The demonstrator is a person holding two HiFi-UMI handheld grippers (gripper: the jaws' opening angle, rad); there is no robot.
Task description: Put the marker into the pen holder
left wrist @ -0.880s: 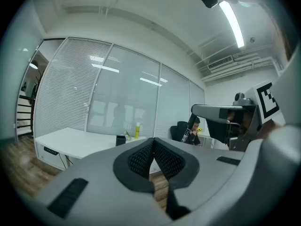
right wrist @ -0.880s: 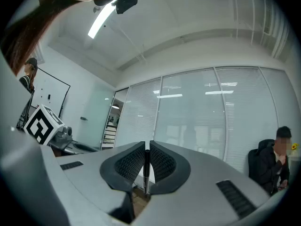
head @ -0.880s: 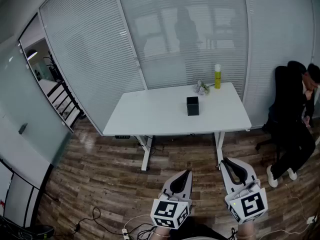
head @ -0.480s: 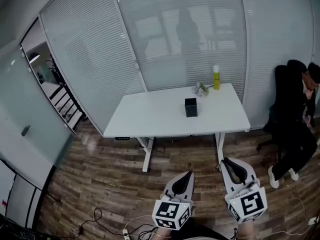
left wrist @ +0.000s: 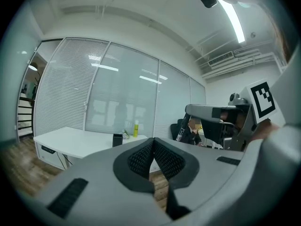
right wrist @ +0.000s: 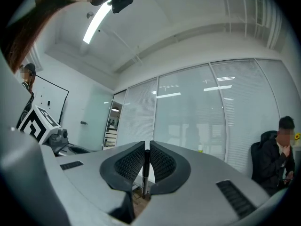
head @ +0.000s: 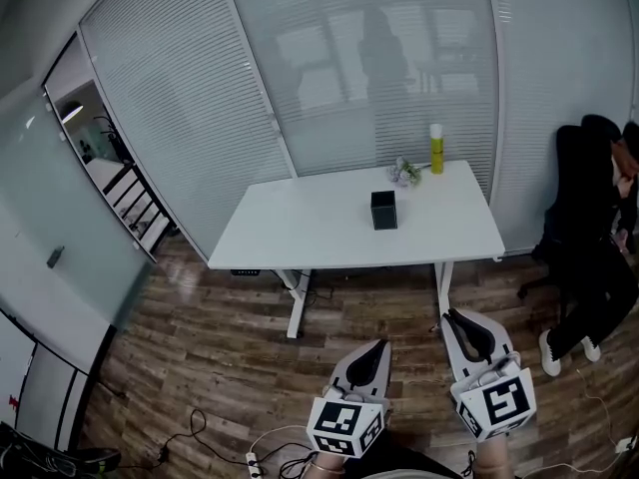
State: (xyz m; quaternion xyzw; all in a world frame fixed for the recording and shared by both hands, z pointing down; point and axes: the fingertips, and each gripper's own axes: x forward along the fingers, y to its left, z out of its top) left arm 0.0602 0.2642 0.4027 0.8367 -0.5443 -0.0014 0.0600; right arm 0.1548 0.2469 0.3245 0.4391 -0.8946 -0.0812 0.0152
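Observation:
A black square pen holder stands on the white table, right of its middle; it also shows small in the left gripper view as the pen holder. Both grippers hang low over the floor, well short of the table. My right gripper is shut on a thin black marker, which stands upright between the pads. My left gripper is shut with nothing between its pads; in its own view the left gripper shows the jaws meeting.
A yellow bottle and a small bunch of flowers stand at the table's far right. A person in dark clothes sits on a chair right of the table. Cables and a power strip lie on the wooden floor near my feet.
The view has shifted slightly; the table and the grippers sit a little further right in the frame. Both grippers keep their state.

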